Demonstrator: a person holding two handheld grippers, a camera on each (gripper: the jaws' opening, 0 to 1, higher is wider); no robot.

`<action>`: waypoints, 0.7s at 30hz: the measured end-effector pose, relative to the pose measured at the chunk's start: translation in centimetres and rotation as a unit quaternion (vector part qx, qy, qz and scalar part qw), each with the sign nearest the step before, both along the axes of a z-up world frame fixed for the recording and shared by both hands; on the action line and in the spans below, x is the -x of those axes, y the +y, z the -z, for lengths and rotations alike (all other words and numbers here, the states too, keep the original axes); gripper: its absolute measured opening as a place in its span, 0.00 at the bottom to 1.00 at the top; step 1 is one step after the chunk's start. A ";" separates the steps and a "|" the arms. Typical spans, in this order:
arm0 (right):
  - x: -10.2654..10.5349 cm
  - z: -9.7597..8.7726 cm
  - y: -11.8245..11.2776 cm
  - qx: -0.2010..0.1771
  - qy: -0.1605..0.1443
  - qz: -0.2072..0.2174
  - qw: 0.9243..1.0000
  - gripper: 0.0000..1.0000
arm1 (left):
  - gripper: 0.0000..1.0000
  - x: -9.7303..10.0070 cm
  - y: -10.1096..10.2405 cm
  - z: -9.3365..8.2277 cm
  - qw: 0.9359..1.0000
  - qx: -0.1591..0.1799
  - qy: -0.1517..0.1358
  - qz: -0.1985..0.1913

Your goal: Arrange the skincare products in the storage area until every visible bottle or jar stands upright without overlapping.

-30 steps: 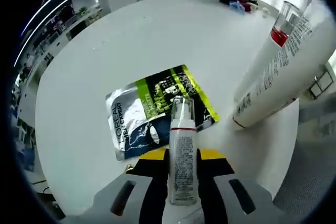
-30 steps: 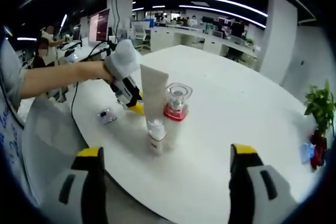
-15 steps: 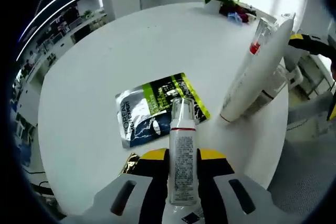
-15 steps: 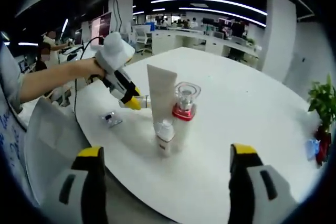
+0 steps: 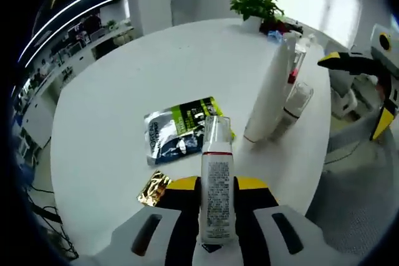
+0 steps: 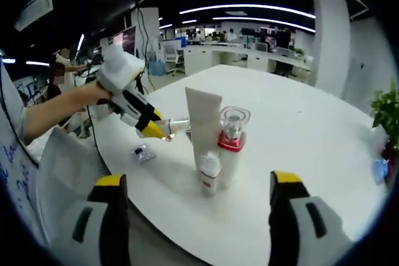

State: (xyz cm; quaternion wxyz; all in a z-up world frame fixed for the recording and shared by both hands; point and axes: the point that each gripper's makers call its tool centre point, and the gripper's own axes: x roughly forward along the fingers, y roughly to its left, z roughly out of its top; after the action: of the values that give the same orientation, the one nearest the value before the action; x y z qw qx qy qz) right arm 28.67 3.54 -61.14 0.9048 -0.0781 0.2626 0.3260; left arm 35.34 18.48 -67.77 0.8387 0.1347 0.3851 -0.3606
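Observation:
My left gripper (image 5: 216, 186) is shut on a slim white bottle (image 5: 216, 154) with a clear cap and a red band, held above the white round table (image 5: 124, 91). Beyond it a tall white tube (image 5: 268, 91), a bottle with a red collar (image 5: 297, 60) and a small clear-capped bottle (image 5: 298, 100) stand upright close together. The right gripper view has the same tube (image 6: 204, 128), red-collared bottle (image 6: 231, 149) and small bottle (image 6: 210, 172) straight ahead. My right gripper (image 6: 199, 216) is open and holds nothing. To the tube's left, a hand holds the left gripper (image 6: 138, 115) with its bottle (image 6: 177, 125).
A green and silver sachet (image 5: 184, 130) lies flat on the table, with a small gold packet (image 5: 154, 188) near the front edge. Another small packet (image 6: 143, 152) lies below the left gripper. A potted plant (image 5: 252, 3) stands at the far rim. The right gripper (image 5: 365, 66) shows off the table's edge.
My left gripper has drawn back from the standing group with the slim bottle still in it, so the group looks farther off. The right gripper stays open.

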 end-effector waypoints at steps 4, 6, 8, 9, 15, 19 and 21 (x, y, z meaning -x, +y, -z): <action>0.2 0.3 0.4 -0.014 0.004 -0.002 1.000 0.92 | 0.17 0.8 -0.2 0.2 1.000 0.014 0.002 -0.006; 0.4 0.4 0.6 -0.016 0.005 -0.003 1.000 0.90 | 0.17 1.4 -0.1 0.2 1.000 0.016 0.000 -0.007; 0.4 0.4 0.8 -0.027 0.002 0.000 1.000 0.89 | 0.17 1.9 -0.1 0.2 1.000 0.021 -0.002 -0.008; 0.5 0.5 1.0 -0.037 0.005 0.000 0.999 0.88 | 0.17 2.1 -0.2 0.2 1.000 0.023 -0.004 -0.009; 0.6 1.1 1.7 -0.061 0.023 0.003 0.998 0.84 | 0.17 3.3 -0.3 0.2 0.999 0.037 -0.004 -0.013; 0.7 2.1 2.0 -0.046 0.029 0.004 0.999 0.82 | 0.17 3.8 -0.4 0.1 0.999 0.046 -0.018 -0.014; 0.9 2.4 2.3 -0.050 0.038 0.000 0.998 0.81 | 0.17 3.8 -0.5 0.1 0.998 0.046 -0.028 -0.015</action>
State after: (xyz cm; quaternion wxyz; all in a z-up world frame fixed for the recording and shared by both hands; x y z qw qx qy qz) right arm 27.78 5.82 -63.59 0.8969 -0.0203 0.2800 0.3417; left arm 31.57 18.03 -67.83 0.8597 0.0999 0.3467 -0.3617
